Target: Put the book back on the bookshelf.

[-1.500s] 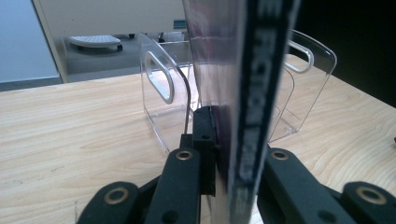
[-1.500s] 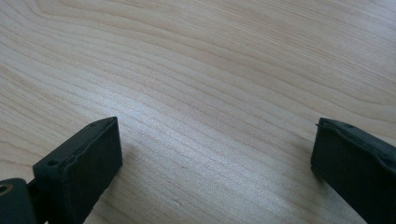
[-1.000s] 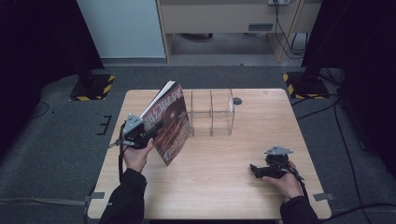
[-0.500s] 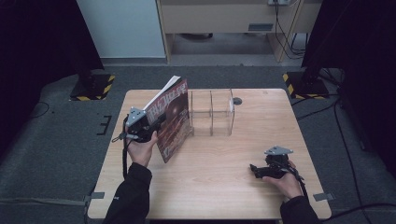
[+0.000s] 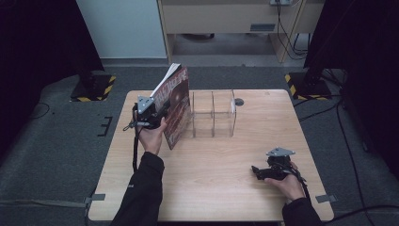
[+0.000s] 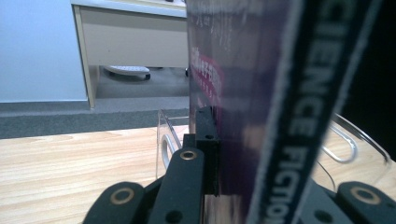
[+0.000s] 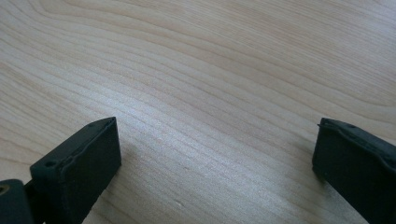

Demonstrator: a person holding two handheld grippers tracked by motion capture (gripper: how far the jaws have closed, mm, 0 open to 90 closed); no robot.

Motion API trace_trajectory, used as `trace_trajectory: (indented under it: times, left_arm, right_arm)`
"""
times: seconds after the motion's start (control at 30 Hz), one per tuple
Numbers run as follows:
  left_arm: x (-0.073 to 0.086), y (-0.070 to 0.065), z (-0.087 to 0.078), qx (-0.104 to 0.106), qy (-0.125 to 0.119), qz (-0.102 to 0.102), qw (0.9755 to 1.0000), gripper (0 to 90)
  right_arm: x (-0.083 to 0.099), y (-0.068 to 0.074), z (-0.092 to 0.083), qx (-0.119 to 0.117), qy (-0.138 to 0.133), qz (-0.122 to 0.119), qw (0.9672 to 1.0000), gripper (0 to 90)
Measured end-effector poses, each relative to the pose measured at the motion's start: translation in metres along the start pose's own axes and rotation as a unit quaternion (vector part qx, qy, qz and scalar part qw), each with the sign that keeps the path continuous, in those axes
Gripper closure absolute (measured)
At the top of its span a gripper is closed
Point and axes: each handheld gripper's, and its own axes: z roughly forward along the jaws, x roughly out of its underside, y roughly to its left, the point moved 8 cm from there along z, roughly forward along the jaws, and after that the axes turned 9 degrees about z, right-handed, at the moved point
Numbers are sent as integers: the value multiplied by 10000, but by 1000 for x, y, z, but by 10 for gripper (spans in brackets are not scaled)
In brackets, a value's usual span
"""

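Left tongs carry a book to the end of a clear rack; right tongs idle.

At the left of the surface, the left tongs are clenched on the book's spine edge and hold it upright, slightly tilted, its cover facing right and its long axis running top to bottom. The rack stands just to the right of the book, its dividers roughly parallel to the cover, so the nearest slot looks to lie a short sideways slide away; whether book and rack touch is hard to tell. In the left gripper view the rack's clear wall rises beside the jaw. Far right and near the person, the right tongs rest released, jaws wide apart over bare wood, well apart from the rack; the left hand is clearly nearer.
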Motion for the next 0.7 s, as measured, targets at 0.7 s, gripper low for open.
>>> trace_trajectory:
  times: [0.7]
  left_arm:
    - [15, -5, 30, -425, -252, 33, 9988, 834]
  right_arm:
    - [0, 1, 0, -37, 9, -56, 10000, 16]
